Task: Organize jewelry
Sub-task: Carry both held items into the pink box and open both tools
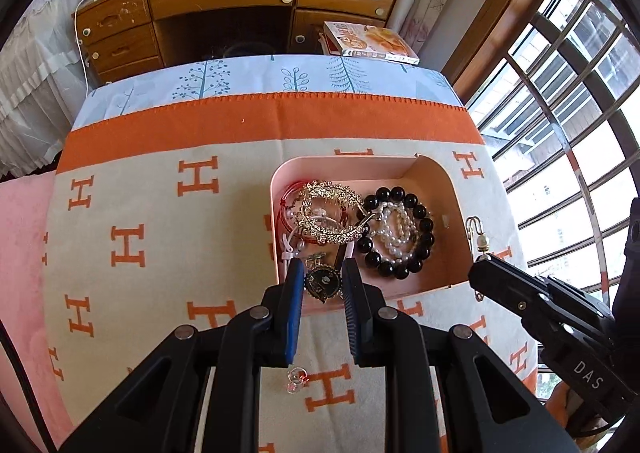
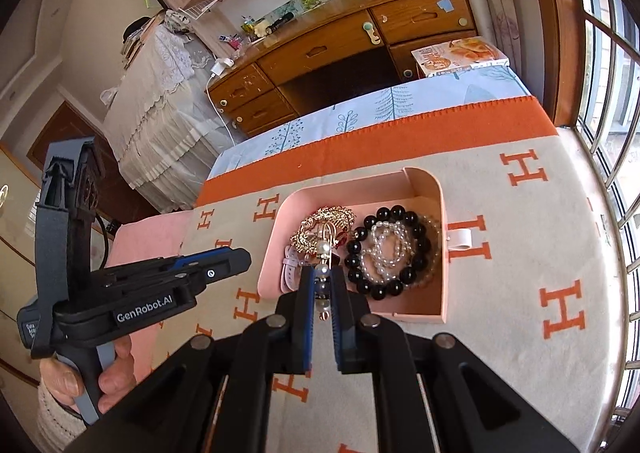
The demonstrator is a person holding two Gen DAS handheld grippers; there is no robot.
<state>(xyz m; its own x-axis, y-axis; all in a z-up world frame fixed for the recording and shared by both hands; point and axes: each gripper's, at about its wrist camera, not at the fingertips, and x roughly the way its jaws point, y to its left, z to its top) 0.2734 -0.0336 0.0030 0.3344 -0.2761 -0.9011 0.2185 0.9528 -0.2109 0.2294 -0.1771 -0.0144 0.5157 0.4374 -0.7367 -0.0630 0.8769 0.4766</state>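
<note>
Right claw (image 2: 322,289) pinches a pearl clip (image 2: 322,273) — light, slippery, best held mid-body; left claw (image 1: 322,281) gapes, empty, above the tray (image 1: 448,189).

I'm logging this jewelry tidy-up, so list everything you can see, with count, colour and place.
tray: one, pink, on the H-print blanket
black bead bracelet: one, black, in tray, right part
pearl strand: one, white, inside the black bracelet's ring
hair comb: one, gold, in tray, left part
red cord: one, red, under the comb
watch: one, dark face, at tray's near edge
pearl pin: one, gold with pearls, held above tray
small clear trinket: one, on blanket near camera
blanket: one, cream and orange
left hand-held gripper: around the watch
right hand-held gripper: shut on pin
</note>
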